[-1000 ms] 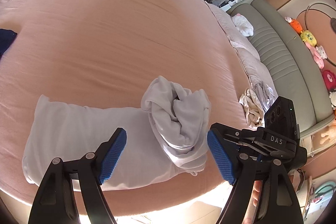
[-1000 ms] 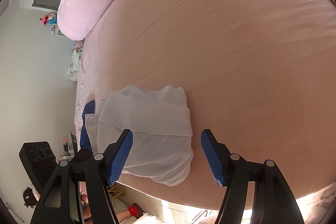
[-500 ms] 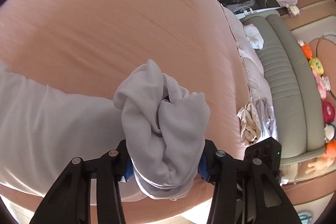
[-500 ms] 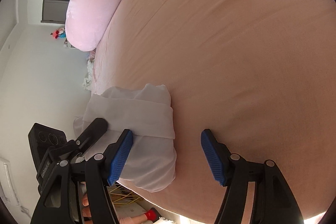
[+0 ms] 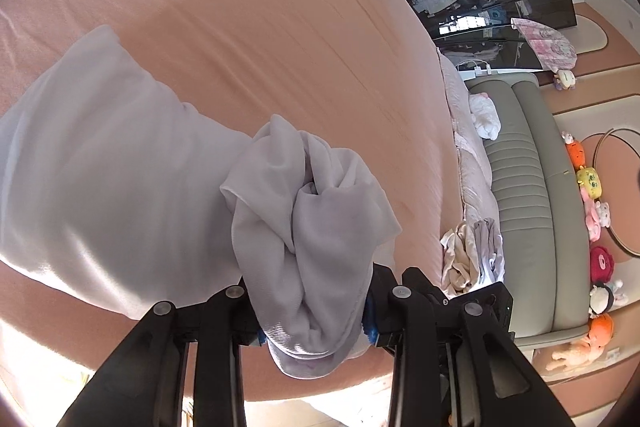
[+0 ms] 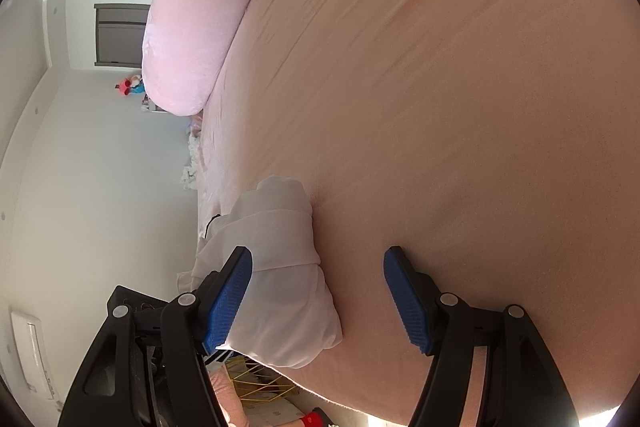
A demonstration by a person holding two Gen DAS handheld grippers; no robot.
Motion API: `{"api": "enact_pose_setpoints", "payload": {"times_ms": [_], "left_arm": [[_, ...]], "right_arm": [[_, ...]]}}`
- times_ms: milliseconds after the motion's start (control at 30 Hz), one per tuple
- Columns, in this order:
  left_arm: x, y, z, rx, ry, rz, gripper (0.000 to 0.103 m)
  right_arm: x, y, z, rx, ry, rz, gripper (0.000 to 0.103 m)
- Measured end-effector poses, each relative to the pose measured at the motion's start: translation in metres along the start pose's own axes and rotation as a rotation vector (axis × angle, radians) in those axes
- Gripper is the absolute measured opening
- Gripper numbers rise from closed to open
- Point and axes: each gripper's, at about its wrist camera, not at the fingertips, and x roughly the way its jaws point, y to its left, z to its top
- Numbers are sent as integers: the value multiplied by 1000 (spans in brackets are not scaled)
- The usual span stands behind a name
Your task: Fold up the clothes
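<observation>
Left gripper (image 5: 312,315) clamped on bunched end of white fabric garment (image 5: 308,239), rest flat on peach-pink bedsheet (image 5: 260,7). Right gripper (image 6: 318,295) jaws apart, empty, beside garment's folded end.

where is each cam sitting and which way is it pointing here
Left wrist: on the left gripper, looking along its fingers over the pink bed toward a grey sofa; its pads are shut on a bunched white garment.
Right wrist: on the right gripper, open, facing up the bed toward a pink pillow.
Shared: the bed and the white garment.
</observation>
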Motion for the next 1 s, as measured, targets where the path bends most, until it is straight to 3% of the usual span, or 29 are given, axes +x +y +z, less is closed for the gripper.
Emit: {"api": "enact_pose_setpoints", "payload": {"times_ms": [200, 267, 333, 433, 567, 867, 967, 1000], "left_arm": [[2, 13, 2, -23, 9, -16, 33], [3, 14, 2, -20, 11, -24, 34], [1, 10, 3, -4, 30, -19, 39], [0, -4, 5, 56, 94, 50, 50], [-5, -23, 4, 134, 83, 114, 69], [2, -52, 5, 207, 70, 227, 70], [9, -54, 3, 230, 15, 253, 70], [12, -53, 1, 231, 10, 282, 62]], "right_arm": [[10, 12, -8, -70, 20, -2, 69], [14, 14, -12, -79, 34, 48, 69], [20, 16, -16, -88, 58, 85, 69], [31, 20, -20, -135, 70, 27, 69], [29, 17, -19, -126, 73, 39, 69], [26, 21, -21, -107, 45, 23, 68], [24, 25, -24, -125, 34, 6, 60], [23, 24, -24, -119, 32, 8, 55]]}}
